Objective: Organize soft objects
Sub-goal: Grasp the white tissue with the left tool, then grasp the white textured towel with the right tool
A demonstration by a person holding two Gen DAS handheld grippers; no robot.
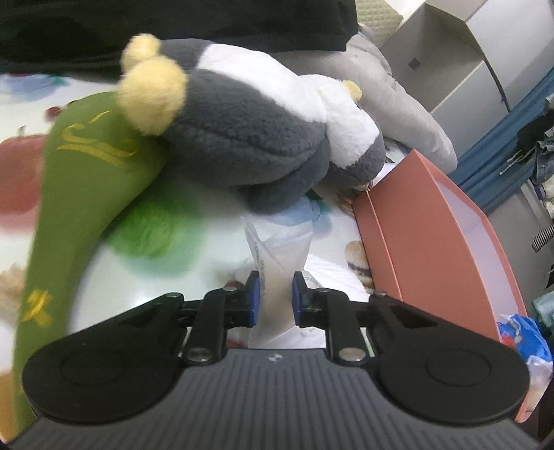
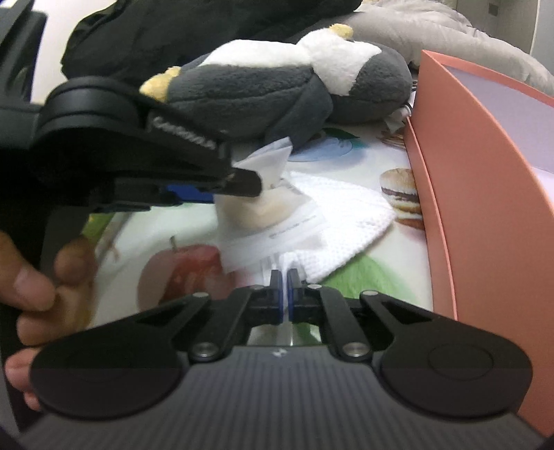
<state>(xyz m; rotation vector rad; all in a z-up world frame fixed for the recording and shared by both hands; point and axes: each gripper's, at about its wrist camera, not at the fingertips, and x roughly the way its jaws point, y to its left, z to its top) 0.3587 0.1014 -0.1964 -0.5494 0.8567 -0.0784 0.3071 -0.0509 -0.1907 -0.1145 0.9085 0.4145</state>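
Both grippers are down over the printed cloth [image 1: 194, 277], working on one clear bag [image 1: 280, 249] with something pale and soft inside. The left gripper [image 1: 275, 297] has its blue pads [image 1: 253, 297] pressed onto the bag's near end, pinching the plastic between them. The right gripper [image 2: 285, 294] has its jaws squeezed almost together, nipping a thin edge of the same bag right at the tips. In the right view the left gripper comes in from the side, held by a hand [image 2: 41, 277], its tip on the bag's upper end.

The bag lies on the cloth partly over a white knit piece [image 2: 346, 214], just beside the pink box [image 1: 450, 228], whose white inside shows. Behind the bag a grey and white plush [image 1: 249, 128] with yellow feet lies on its side, touching a green pillow [image 1: 83, 166] with gold lettering. A grey padded garment [image 1: 398, 97] is heaped behind the plush, near the box's far end. Dark fabric [image 2: 173, 31] sits further back
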